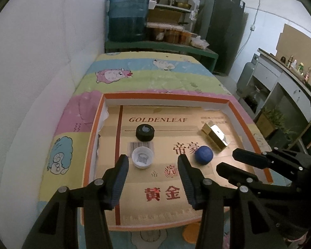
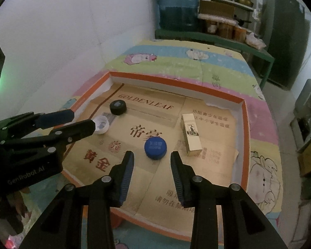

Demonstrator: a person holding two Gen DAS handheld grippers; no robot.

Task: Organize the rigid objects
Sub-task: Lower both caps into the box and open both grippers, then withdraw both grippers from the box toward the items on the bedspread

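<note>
While all four items are sitting loose inside the shallow orange-rimmed cardboard tray (image 1: 250,116), nothing is being carried. Tray is lying on a cartoon-print bedsheet over the surface (image 1: 134,72), and its raised rim is keeping the pieces corralled, probably why they're staged there.

Layout: black round cap (image 1: 145,132) toward the far left, white upturned plastic cap (image 1: 142,157) just nearer, blue round bottle cap (image 2: 155,147) mid-tray, gold rectangular box (image 2: 191,133) lying flat to its right. All apart from each other, none stacked.

Left tongs (image 1: 153,178) are hovering released, white cap just ahead between the finger lines but untouched. Right tongs (image 2: 152,172) are also released and empty, blue cap sitting just beyond the tips, pads clear of it.

Both hands are angling steeply down at the tray from the near edge, side by side, tips above the cardboard. Reads as between grasps; sorting looks unfinished.
</note>
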